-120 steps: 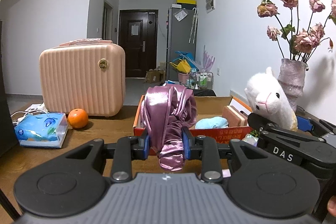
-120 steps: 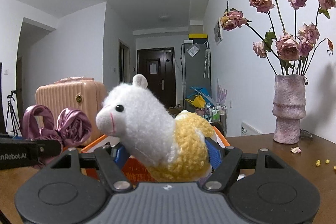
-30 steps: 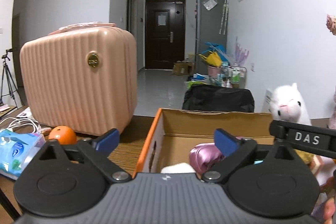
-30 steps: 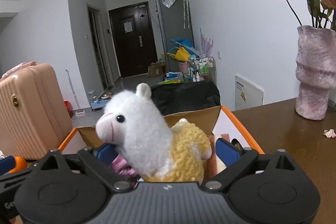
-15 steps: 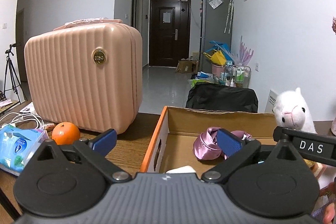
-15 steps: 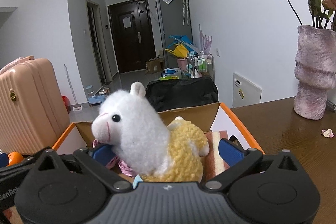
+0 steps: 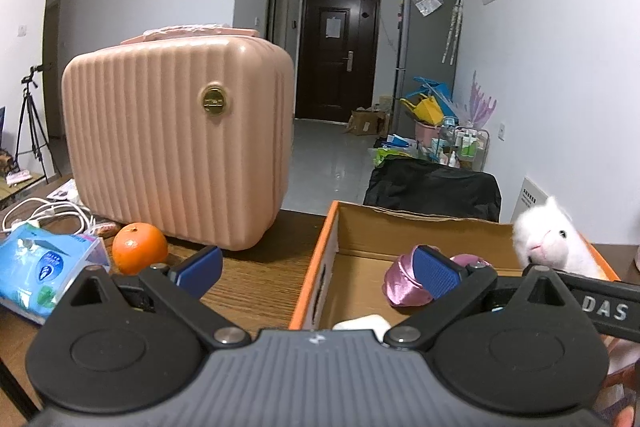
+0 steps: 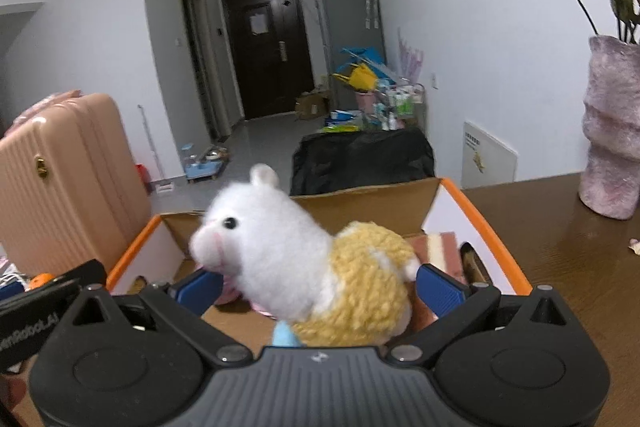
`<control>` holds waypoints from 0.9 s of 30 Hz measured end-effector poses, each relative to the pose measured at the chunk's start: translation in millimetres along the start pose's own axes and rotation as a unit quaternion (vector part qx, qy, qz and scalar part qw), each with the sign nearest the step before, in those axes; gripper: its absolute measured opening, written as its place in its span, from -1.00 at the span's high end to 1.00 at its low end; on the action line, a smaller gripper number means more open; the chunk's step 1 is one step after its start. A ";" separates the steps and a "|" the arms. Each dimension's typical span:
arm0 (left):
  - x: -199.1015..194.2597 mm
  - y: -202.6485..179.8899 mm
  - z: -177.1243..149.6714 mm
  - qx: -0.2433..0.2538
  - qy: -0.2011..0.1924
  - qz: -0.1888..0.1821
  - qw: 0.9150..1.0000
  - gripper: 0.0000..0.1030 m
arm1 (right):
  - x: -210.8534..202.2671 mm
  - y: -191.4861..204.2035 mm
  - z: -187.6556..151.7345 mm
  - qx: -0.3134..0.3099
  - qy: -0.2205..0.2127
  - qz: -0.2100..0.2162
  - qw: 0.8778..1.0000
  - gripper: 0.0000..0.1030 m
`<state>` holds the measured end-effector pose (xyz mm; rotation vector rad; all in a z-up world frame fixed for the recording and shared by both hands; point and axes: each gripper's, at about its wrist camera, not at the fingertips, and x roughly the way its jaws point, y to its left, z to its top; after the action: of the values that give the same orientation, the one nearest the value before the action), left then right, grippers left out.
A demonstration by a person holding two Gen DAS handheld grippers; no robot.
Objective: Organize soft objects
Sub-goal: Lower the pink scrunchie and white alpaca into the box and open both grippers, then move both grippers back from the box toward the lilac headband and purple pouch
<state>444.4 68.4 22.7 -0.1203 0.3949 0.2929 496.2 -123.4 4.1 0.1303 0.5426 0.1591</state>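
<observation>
An orange-rimmed cardboard box [image 7: 320,259] stands on the wooden table. The pink satin cloth [image 7: 400,287] lies inside it. My left gripper [image 7: 316,271] is open and empty, over the box's left wall. My right gripper [image 8: 320,285] is open; the white-and-yellow alpaca plush [image 8: 304,267] sits between its fingers over the box [image 8: 484,227], tipping left, and the pads stand clear of it. The plush's head also shows in the left wrist view [image 7: 548,243]. A pink sponge [image 8: 440,247] and a blue soft item [image 8: 284,335] are in the box.
A pink ribbed case [image 7: 176,143] stands left of the box, with an orange [image 7: 139,253], a tissue pack [image 7: 44,267] and white cables [image 7: 44,211] in front. A pink vase [image 8: 612,131] of dried roses stands at the right on the table.
Four seconds ago both grippers held their items. The satin cloth now lies in the box and my left gripper has drawn back. My right jaws have spread and the alpaca has tipped left and lower.
</observation>
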 end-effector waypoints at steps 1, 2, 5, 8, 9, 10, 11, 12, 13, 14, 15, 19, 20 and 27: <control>-1.2 2.3 0.7 -0.003 0.000 0.002 1.000 -1.00 | -1.6 0.9 0.8 -0.002 -0.002 0.008 1.000 -1.00; -1.9 5.0 1.5 -0.006 0.000 0.005 1.000 -1.00 | -3.3 1.5 0.7 -0.004 -0.004 0.014 1.000 -1.00; -3.6 12.7 2.2 -0.011 0.000 0.011 1.000 -1.00 | -6.0 4.6 0.7 -0.011 -0.011 0.017 1.000 -1.00; -6.0 18.4 1.5 -0.013 0.002 0.015 1.000 -1.00 | -6.6 2.9 0.6 -0.005 -0.011 0.019 1.000 -1.00; -6.4 19.2 1.0 -0.013 0.003 0.015 1.000 -1.00 | -6.9 2.7 0.4 -0.004 -0.010 0.019 1.000 -1.00; -7.4 20.4 0.5 -0.012 0.003 0.016 1.000 -1.00 | -7.7 2.5 -0.1 -0.004 -0.011 0.019 1.000 -1.00; -9.1 21.1 -0.3 -0.011 0.003 0.016 1.000 -1.00 | -8.6 2.2 -0.3 -0.003 -0.011 0.020 1.000 -1.00; -11.2 21.4 -0.7 -0.011 0.003 0.017 1.000 -1.00 | -10.5 2.8 -0.6 -0.004 -0.013 0.022 1.000 -1.00; -13.6 21.9 -1.5 -0.010 0.002 0.016 1.000 -1.00 | -12.9 3.5 -1.3 -0.005 -0.015 0.023 1.000 -1.00; -16.5 22.6 -2.2 -0.010 0.001 0.016 1.000 -1.00 | -16.2 4.4 -2.1 -0.007 -0.019 0.026 0.999 -1.00; -20.4 23.1 -2.9 -0.009 -0.002 0.014 1.000 -1.00 | -20.2 5.4 -3.3 -0.010 -0.023 0.027 0.999 -1.00; -36.0 25.6 -6.5 -0.008 -0.009 0.006 1.000 -1.00 | -43.2 9.6 -11.7 -0.030 -0.046 0.026 0.998 -1.00; -40.1 26.1 -7.8 -0.007 -0.010 0.004 1.000 -1.00 | -48.7 9.2 -13.9 -0.034 -0.052 0.026 0.998 -1.00; -68.9 26.9 -20.9 0.003 -0.012 -0.015 1.000 -1.00 | -93.5 2.3 -35.6 -0.056 -0.095 0.023 0.994 -1.00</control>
<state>367.9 72.7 29.2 -0.1162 0.3695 0.2624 398.3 -135.6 21.2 0.0482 0.3405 0.2183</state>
